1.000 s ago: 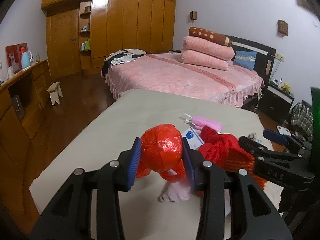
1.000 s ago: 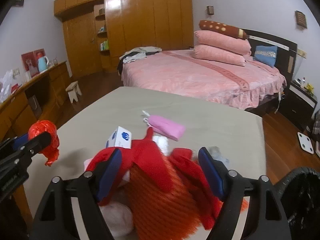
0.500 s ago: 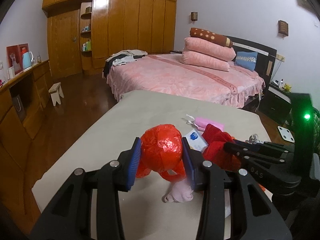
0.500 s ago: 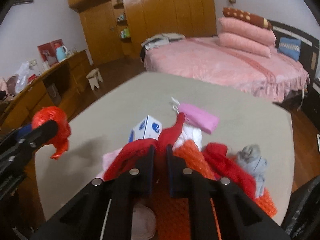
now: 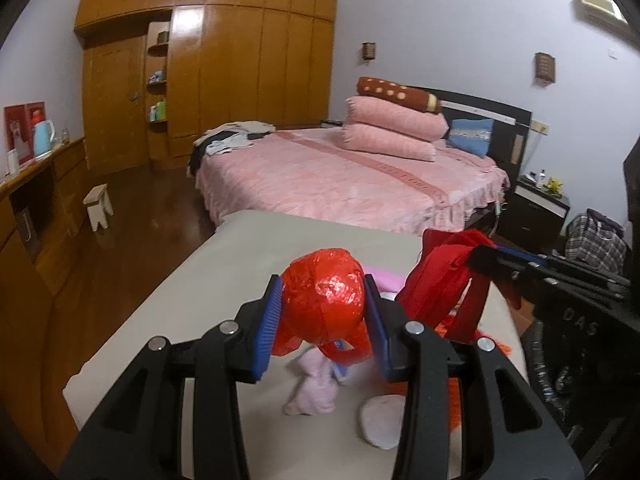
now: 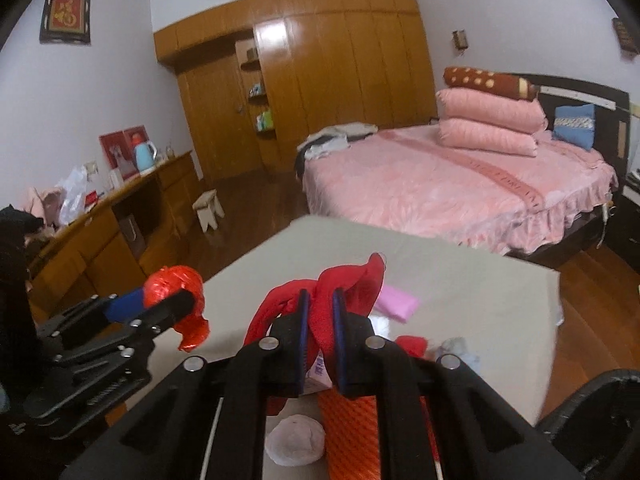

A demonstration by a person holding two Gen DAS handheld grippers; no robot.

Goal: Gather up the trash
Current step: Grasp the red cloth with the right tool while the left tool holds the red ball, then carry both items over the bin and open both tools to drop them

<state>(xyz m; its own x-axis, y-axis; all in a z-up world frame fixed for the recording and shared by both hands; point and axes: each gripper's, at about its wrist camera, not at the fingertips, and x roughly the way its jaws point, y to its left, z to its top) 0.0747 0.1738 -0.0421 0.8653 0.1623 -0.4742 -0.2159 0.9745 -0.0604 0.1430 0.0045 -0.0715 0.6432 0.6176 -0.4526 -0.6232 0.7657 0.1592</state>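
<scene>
My left gripper (image 5: 322,314) is shut on a crumpled red plastic bag (image 5: 324,294) and holds it above the beige table (image 5: 248,256). It also shows at the left in the right wrist view (image 6: 176,286). My right gripper (image 6: 319,334) is shut on the red handles of an orange mesh bag (image 6: 352,420) and lifts them; the red handles (image 5: 444,276) hang from it in the left wrist view. Pinkish crumpled tissue (image 5: 312,390) and a round white pad (image 6: 296,440) lie on the table below.
A pink pouch (image 6: 396,302), a greyish wad (image 6: 456,350) and a small carton under my right gripper lie on the table. A black bin (image 6: 592,428) stands at the table's right. A pink bed (image 5: 340,176) lies beyond; a wooden counter (image 6: 112,232) runs left.
My right gripper closed on the red handles and lifted them up off the table. The left gripper kept its hold on the red bag and rose slightly.
</scene>
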